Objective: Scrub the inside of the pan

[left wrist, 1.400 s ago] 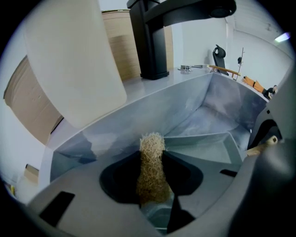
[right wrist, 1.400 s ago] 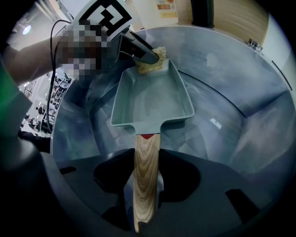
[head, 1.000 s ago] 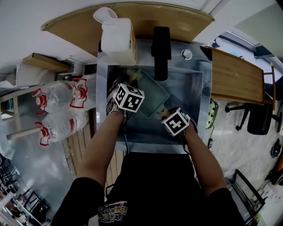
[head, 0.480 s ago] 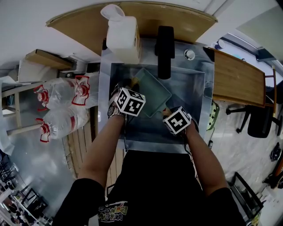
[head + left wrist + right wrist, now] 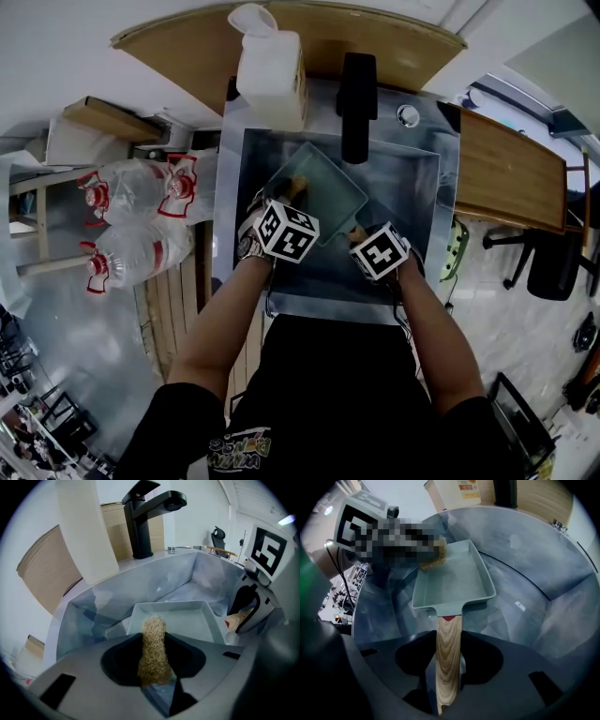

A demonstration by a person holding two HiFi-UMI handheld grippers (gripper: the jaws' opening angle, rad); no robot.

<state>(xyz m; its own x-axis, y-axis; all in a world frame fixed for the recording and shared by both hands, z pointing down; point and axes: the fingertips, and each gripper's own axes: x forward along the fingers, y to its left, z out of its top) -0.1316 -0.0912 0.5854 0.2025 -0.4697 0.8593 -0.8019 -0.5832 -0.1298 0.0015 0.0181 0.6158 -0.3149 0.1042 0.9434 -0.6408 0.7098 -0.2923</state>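
Observation:
A pale green rectangular pan [image 5: 317, 192] [image 5: 454, 578] [image 5: 180, 620] with a wooden handle [image 5: 448, 660] lies tilted in the steel sink [image 5: 412, 187]. My right gripper [image 5: 367, 242] [image 5: 449, 667] is shut on the wooden handle. My left gripper [image 5: 281, 208] [image 5: 154, 660] is shut on a tan fibre scrubber [image 5: 153, 648] [image 5: 433, 557], whose tip reaches over the pan's near-left rim. In the head view the scrubber [image 5: 293, 187] shows as a tan spot at the pan's left edge.
A black tap [image 5: 357, 103] [image 5: 150, 513] stands behind the sink, a white plastic jug [image 5: 270, 70] beside it on the wooden counter. Water bottles [image 5: 141, 202] lie on the floor at the left. A wooden table [image 5: 506, 173] is at the right.
My left gripper has slid with the scrubber toward me along the pan's left side. The right gripper and the pan handle have stayed put.

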